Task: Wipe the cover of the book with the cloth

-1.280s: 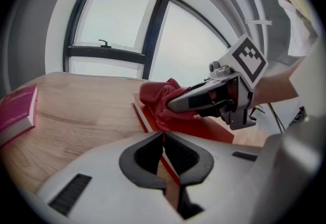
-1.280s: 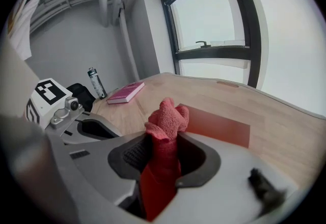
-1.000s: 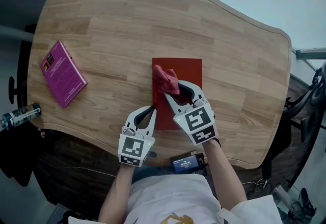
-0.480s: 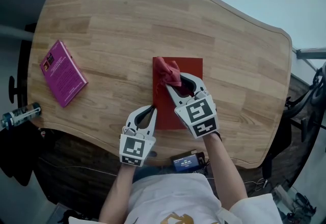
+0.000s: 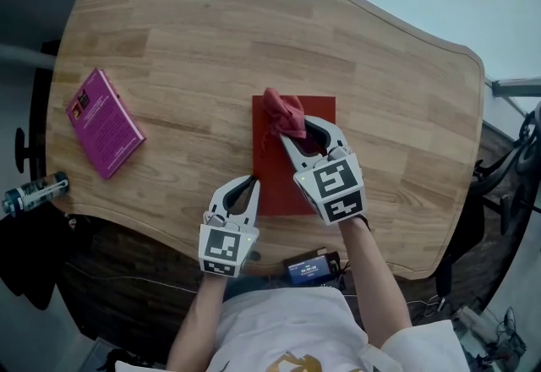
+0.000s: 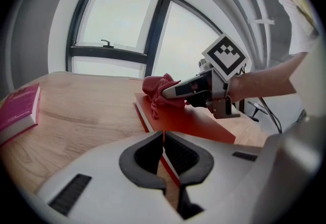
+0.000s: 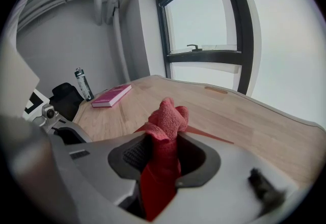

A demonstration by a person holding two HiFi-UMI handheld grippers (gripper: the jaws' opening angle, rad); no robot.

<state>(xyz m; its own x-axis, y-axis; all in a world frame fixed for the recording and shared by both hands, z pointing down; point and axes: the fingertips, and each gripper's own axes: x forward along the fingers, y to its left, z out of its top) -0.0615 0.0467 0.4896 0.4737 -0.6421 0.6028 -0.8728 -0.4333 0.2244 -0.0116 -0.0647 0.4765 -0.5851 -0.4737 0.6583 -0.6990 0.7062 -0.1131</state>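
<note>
Table holds 2 books; right gripper fingers clamp 1 cloth, left gripper fingers closed.

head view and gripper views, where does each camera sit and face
Head view: on the person's head, steeply down at the table, red book, both forearms.
Left gripper view: on the left hand-held gripper, along jaws shut on the red book's edge, toward the window.
Right gripper view: on the right hand-held gripper, along jaws clamping the red cloth.
Shared: both gripper views show the pink book.
</note>
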